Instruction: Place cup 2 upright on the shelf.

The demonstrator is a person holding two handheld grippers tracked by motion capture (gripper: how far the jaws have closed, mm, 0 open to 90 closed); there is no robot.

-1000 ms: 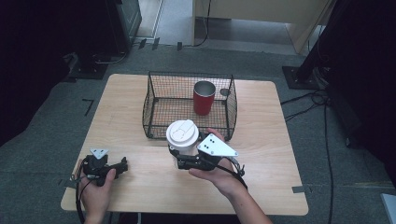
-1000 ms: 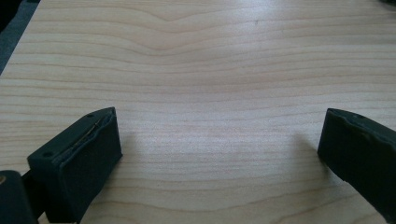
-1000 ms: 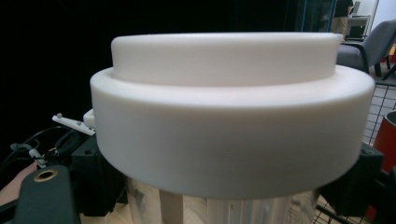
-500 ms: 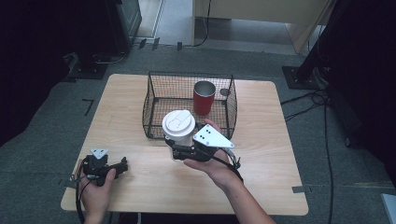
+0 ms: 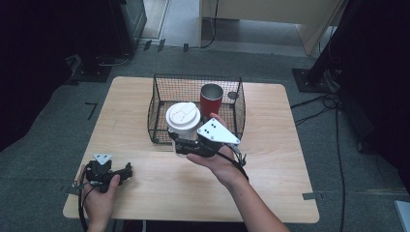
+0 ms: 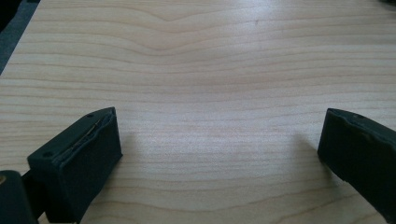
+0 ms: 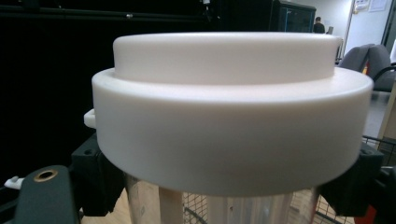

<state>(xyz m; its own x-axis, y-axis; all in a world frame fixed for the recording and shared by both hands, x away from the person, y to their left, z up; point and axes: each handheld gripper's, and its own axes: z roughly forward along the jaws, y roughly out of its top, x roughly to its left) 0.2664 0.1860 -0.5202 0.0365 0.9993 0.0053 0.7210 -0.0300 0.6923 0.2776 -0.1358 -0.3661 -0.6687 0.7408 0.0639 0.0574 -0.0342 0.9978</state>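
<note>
A cup with a white lid (image 5: pixel 183 116) is held upright over the near wall of a black wire basket (image 5: pixel 159 96), with my right gripper (image 5: pixel 186 141) shut on it just below the lid. Up close in the right gripper view, the white lid (image 7: pixel 229 107) spans the frame and the jaws press the cup's sides under it. A red cup (image 5: pixel 211 99) stands inside the basket at the back right. My left gripper (image 5: pixel 126 172) rests near the table's front left corner, its jaws wide apart over bare wood (image 6: pixel 210 93) with nothing between them.
The wooden table (image 5: pixel 290 159) has free room to the right and left of the basket. Beyond the table are dark equipment stands and cables on a grey floor.
My right gripper has lifted the white-lidded cup and carried it forward toward the basket, now over its near wall. The left gripper has stayed put.
</note>
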